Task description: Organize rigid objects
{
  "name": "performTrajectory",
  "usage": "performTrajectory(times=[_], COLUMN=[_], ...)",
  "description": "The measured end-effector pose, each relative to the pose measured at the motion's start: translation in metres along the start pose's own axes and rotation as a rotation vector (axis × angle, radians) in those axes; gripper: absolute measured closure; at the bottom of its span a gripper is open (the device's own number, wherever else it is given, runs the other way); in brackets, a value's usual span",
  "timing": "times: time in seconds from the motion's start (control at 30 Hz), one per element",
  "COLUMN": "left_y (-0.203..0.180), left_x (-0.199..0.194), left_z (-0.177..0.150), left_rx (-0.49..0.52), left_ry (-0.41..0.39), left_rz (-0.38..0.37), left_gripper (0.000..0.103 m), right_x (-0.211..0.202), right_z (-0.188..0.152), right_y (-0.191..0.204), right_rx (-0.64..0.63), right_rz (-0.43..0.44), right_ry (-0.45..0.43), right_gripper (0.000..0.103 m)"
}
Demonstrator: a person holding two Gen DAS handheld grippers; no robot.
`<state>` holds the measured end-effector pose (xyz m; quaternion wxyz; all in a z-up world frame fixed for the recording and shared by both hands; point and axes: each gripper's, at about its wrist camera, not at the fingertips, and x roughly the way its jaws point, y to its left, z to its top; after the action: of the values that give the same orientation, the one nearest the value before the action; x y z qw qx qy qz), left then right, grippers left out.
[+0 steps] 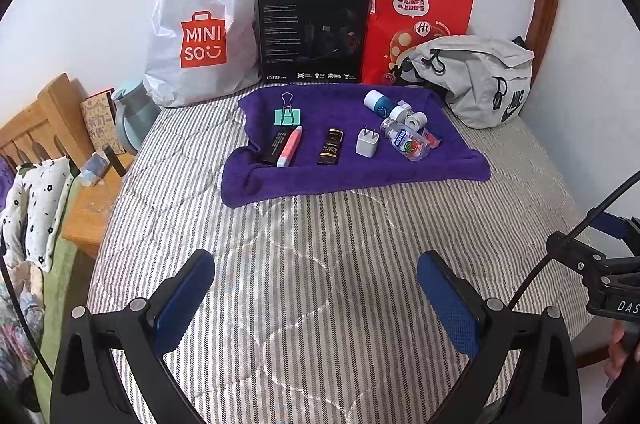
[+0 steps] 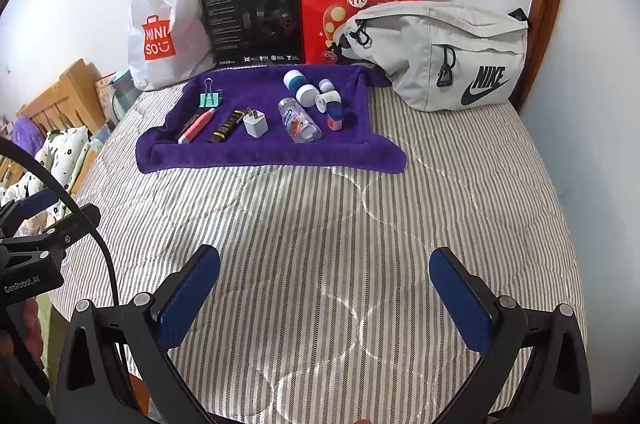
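Striped bedding fills the lower half of both views, and you hold both tools low over it: the left gripper (image 1: 316, 298) and the right gripper (image 2: 325, 298) each stand with fingers spread wide, nothing between them. Farther up, mid-frame, the purple towel (image 1: 360, 180) carries the small hard things: a green binder clip (image 1: 288, 115) at its upper left, a pink pen (image 1: 289, 146) just beside a dark box, a black-and-gold tube (image 1: 331, 146), a white charger plug (image 1: 367, 142), and at the right a cluster of little bottles (image 1: 404, 138) lying close together. At the top, bags and a black carton lean on the wall, with a grey waist bag (image 2: 444, 54) at upper right.

This layout would suit either a row being sorted or one already sorted, so judge before reaching. Whatever you take, approach from above, straddle one item only, and close across its narrow side without catching towel pile.
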<state>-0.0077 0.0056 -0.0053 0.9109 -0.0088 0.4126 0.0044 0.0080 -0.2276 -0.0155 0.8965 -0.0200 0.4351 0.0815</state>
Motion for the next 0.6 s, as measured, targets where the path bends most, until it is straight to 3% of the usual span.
performTrajectory(times=[0.6], left_y=[-0.0001], left_x=[0.0032], left_z=[-0.0002], left_rx=[0.004], left_ry=[0.005], left_rz=[-0.006], left_gripper=[0.001], right_x=[0.0013], right_z=[0.0016], right_y=[-0.0023], right_rx=[0.003], right_rz=[-0.011], right_ry=[-0.001], right_gripper=[0.000])
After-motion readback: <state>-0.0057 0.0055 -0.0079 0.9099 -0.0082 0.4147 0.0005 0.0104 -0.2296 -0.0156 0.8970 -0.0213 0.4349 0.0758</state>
